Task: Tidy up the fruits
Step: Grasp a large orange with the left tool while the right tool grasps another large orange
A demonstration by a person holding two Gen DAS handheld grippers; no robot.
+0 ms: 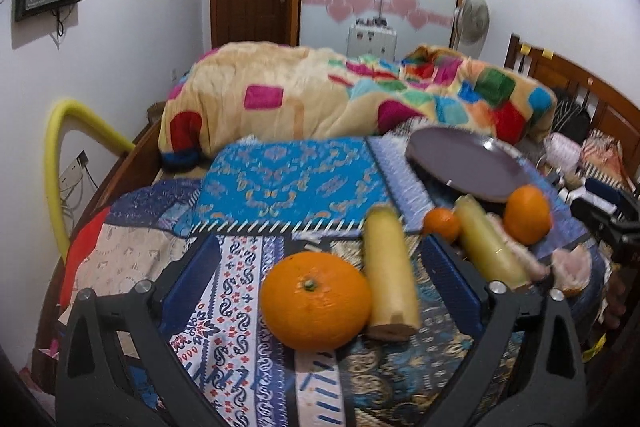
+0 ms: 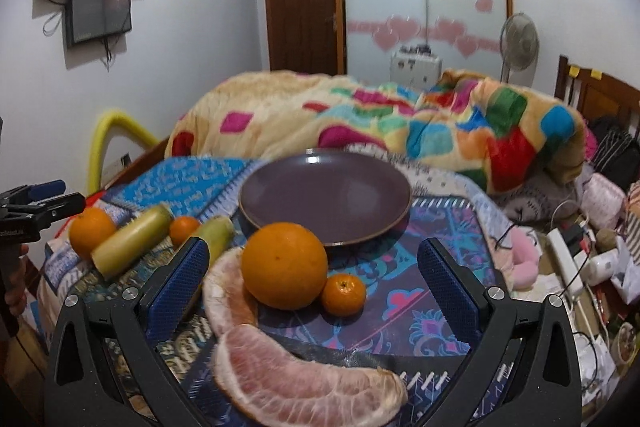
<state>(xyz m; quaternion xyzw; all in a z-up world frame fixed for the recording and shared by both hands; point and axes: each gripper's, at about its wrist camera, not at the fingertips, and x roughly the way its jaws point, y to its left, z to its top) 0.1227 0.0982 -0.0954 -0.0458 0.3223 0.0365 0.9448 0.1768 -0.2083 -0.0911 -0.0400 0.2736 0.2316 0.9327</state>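
A purple plate [image 2: 325, 195] lies empty on the patterned cloth; it also shows in the left wrist view [image 1: 468, 163]. My left gripper [image 1: 328, 267] is open around a large orange [image 1: 315, 301] and a yellow sugarcane piece [image 1: 390, 271]. Beyond it lie a small tangerine [image 1: 442, 224], a second cane piece [image 1: 490, 243] and another orange [image 1: 527, 214]. My right gripper [image 2: 316, 271] is open around an orange [image 2: 285, 265] and a small tangerine [image 2: 344, 294]. Two pomelo segments [image 2: 304, 383] lie close in front of it.
A bright patchwork blanket [image 2: 360, 115] is heaped behind the plate. Cables, a power strip [image 2: 568, 263] and clutter fill the right side. A yellow foam tube [image 1: 60, 163] curves at the left bed edge. The left gripper's body [image 2: 32, 211] shows at the right view's left edge.
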